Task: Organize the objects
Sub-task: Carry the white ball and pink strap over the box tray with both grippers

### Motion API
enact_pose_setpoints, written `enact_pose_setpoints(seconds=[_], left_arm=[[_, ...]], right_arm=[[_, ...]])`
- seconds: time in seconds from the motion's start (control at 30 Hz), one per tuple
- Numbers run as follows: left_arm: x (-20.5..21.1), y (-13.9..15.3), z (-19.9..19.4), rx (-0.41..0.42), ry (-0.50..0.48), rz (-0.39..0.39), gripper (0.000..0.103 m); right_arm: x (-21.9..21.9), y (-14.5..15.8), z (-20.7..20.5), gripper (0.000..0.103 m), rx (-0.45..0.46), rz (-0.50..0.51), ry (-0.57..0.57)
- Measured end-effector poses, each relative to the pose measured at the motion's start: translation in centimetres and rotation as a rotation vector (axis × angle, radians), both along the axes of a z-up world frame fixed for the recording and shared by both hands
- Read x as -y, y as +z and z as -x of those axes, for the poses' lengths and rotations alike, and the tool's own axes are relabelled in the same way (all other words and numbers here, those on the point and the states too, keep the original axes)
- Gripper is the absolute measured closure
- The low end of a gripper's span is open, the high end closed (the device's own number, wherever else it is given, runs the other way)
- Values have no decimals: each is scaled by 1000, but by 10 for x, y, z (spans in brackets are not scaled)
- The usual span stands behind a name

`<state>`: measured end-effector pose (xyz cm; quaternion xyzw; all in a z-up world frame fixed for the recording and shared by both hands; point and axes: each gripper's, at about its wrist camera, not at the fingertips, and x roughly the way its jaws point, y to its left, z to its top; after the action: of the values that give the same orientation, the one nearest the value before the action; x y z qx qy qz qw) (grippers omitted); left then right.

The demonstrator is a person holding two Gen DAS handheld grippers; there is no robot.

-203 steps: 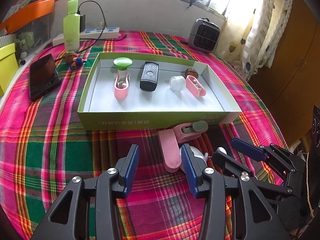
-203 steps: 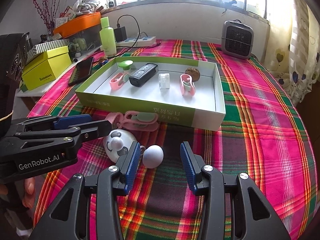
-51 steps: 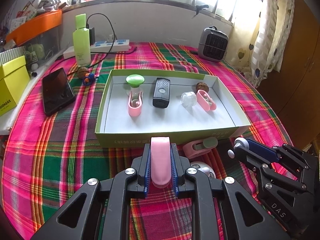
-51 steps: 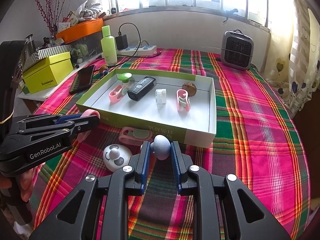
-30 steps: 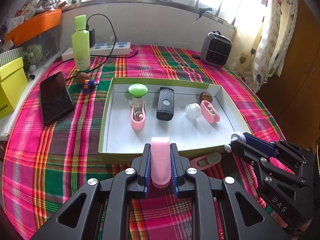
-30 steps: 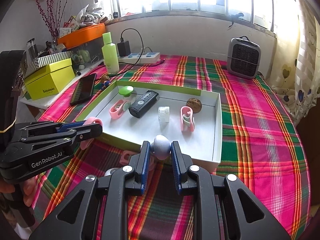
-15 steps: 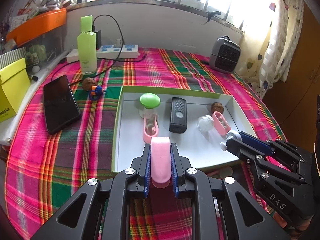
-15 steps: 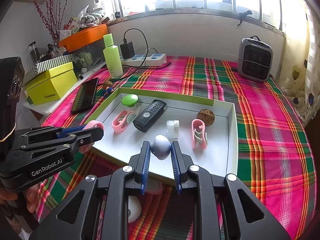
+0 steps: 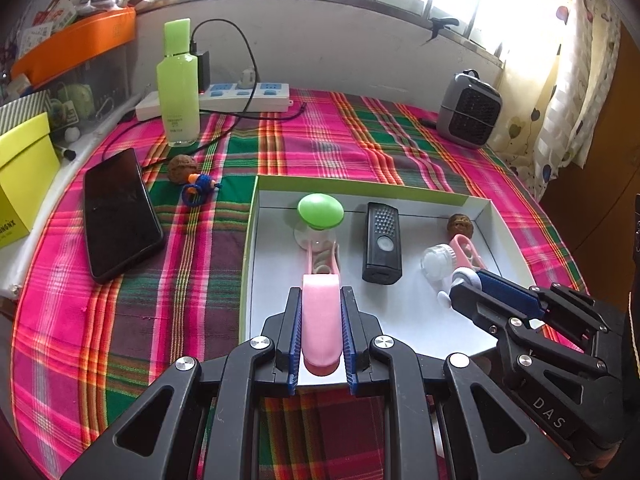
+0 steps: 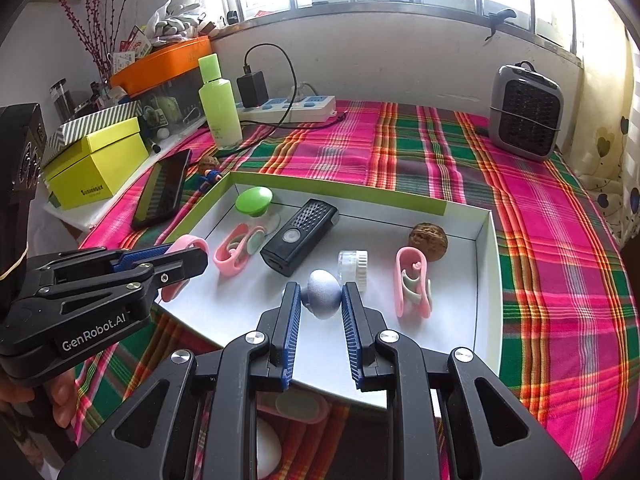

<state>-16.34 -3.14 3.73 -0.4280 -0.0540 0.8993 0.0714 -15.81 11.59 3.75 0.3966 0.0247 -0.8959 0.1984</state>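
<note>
Pink clip (image 9: 321, 322) was clamped between the left gripper (image 9: 320, 342) fingers above the tray's (image 9: 247, 248) near-left floor, apparently for setting down | long axis ran away from the camera, toward the far wall | right gripper (image 10: 320, 320) pinched a grey ball (image 10: 323, 294) over tray centre.

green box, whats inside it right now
On the green box floor: a green-capped bottle, a black remote, a small clear jar, a walnut and two pink clips. The near floor is hidden behind both claws.
</note>
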Motion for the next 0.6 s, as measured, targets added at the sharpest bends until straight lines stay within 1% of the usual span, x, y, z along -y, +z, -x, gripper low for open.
enact_pose_setpoints(seconds=[0.6], left_arm=[[1,-13,11,34,10,33,87]], right_arm=[[14,-10,12,81,36,3,30]])
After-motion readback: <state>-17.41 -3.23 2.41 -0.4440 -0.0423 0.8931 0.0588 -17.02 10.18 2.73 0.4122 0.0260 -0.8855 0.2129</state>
